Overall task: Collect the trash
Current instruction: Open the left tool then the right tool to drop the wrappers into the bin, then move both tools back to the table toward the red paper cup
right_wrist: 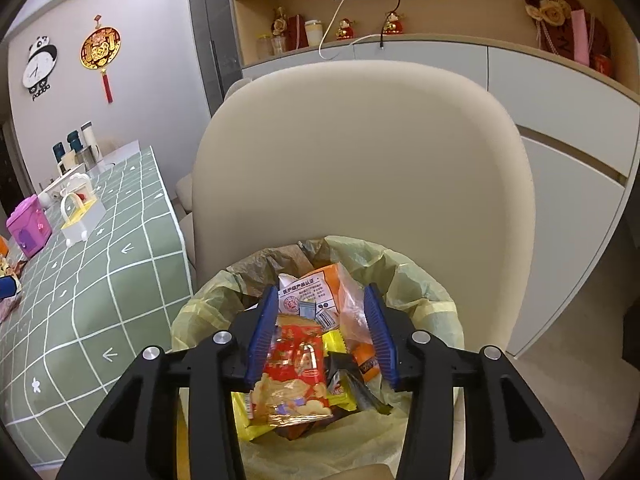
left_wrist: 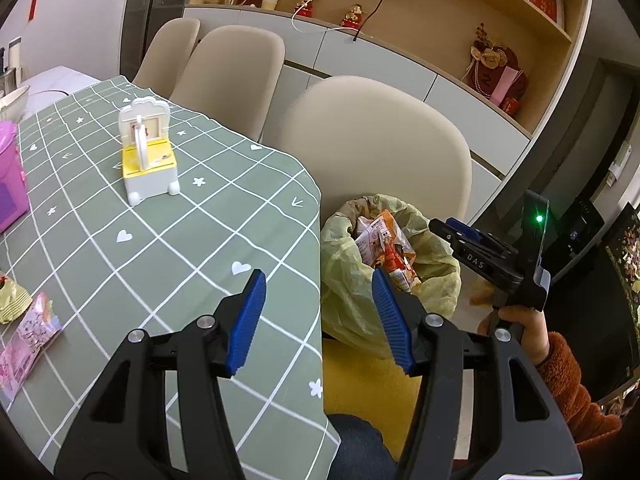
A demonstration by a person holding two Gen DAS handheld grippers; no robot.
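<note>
right tool (right_wrist: 322, 330) over bin rim (right_wrist: 420, 276)

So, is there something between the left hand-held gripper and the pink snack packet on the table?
Nothing visible. The left hand-held gripper is open and empty at the table's edge, and only bare green tablecloth lies between it and the pink snack packet at the far left.

A home dining room: a desk (left_wrist: 168, 240) under a green checked cloth with hearts and stars, cream upholstered chairs (right_wrist: 360, 168) drawn up along its far edge, a built-in wooden shelf (left_wrist: 440, 40) holding figurines and flower ornaments, a panda wall clock (right_wrist: 40, 66), a red hanging charm (right_wrist: 100, 50), and a lined waste bin (right_wrist: 420, 304) beside the desk's corner
</note>
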